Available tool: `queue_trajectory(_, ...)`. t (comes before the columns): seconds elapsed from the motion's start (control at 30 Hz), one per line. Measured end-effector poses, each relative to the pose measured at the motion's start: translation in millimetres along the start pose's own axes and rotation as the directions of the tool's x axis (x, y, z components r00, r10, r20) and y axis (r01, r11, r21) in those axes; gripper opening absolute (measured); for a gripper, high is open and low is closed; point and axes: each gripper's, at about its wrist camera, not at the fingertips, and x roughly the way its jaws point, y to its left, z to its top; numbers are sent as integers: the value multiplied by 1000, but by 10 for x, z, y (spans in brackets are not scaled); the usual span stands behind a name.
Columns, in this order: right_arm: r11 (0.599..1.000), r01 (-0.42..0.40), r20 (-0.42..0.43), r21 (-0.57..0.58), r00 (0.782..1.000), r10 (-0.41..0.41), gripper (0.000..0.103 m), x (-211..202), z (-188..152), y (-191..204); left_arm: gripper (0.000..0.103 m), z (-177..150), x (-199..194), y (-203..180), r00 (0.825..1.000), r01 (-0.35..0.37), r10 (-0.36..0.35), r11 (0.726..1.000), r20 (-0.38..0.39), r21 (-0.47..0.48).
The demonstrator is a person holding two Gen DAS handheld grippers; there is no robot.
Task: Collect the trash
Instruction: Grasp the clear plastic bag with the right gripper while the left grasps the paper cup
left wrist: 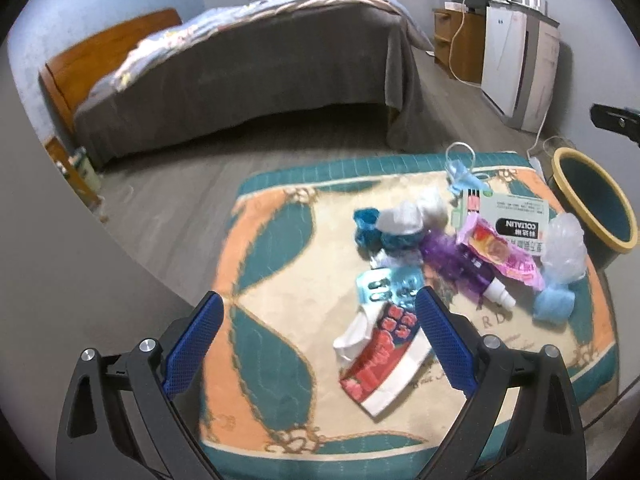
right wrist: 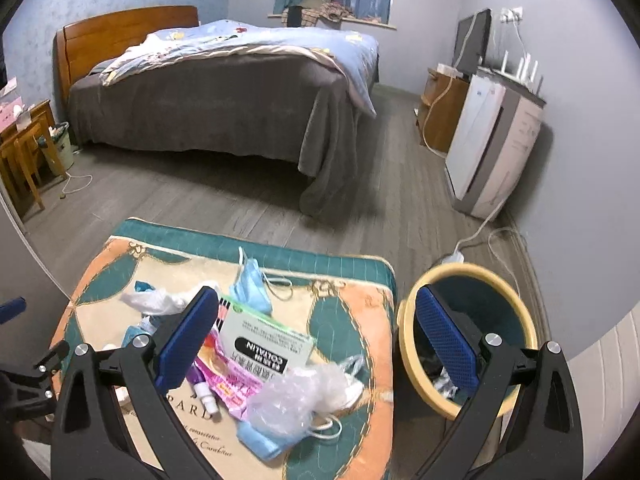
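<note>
both tools are poised over a heap of rubbish on a patterned quilted mat (left wrist: 276,240) spread on the floor, and nothing is held; the left gripper (left wrist: 318,320) has its blue-padded fingers (left wrist: 192,340) spread wide apart and empty, framing a red and white wrapper (left wrist: 384,364) at the near edge of the heap, with a blister pack (left wrist: 390,286) just beyond it; the right gripper (right wrist: 316,332) likewise has its fingers (right wrist: 186,340) wide apart and empty, hanging above the right side of the mat; the trash lies clustered together: a white medicine box marked coltalin (right wrist: 266,338), a pink snack wrapper (right wrist: 232,380), a small purple spray bottle (left wrist: 472,272), a crumpled clear plastic bag (right wrist: 296,396), a blue face mask (right wrist: 250,290) at the far edge and white tissue (right wrist: 154,300) to the left; a round bin with a yellow rim (right wrist: 404,336) stands on the floor just right of the mat, some scraps apparently already inside; the step in hand looks like choosing the next piece; the next move probably calls for lowering one pair of fingers around a single item, closing on it, then carrying it right over the rim; the thin wrapper lies flat, so it may need pinching by an edge.
</note>
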Motion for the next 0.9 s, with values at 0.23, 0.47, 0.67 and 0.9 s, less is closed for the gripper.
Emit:
queue_trajectory(0.23,990,-38,-130,136,990,56,97,70,-347,-132,96,-214,300,-135,995,28,-25,999,-92,24)
queue_trajectory(0.47,991,25,-259,130,966,9,97,409,-596,-165,96,-310,522,-313,989,66,-54,995,-138,79)
queue_trajectory(0.67,994,15,-319,106,948,20,97,692,-678,-114,96,-368,709,-459,980,93,-67,987,-186,132)
queue_trajectory(0.9,1000,-7,-365,7,931,9,97,962,-768,58,96,-380,889,-463,972,85,-53,987,-228,133)
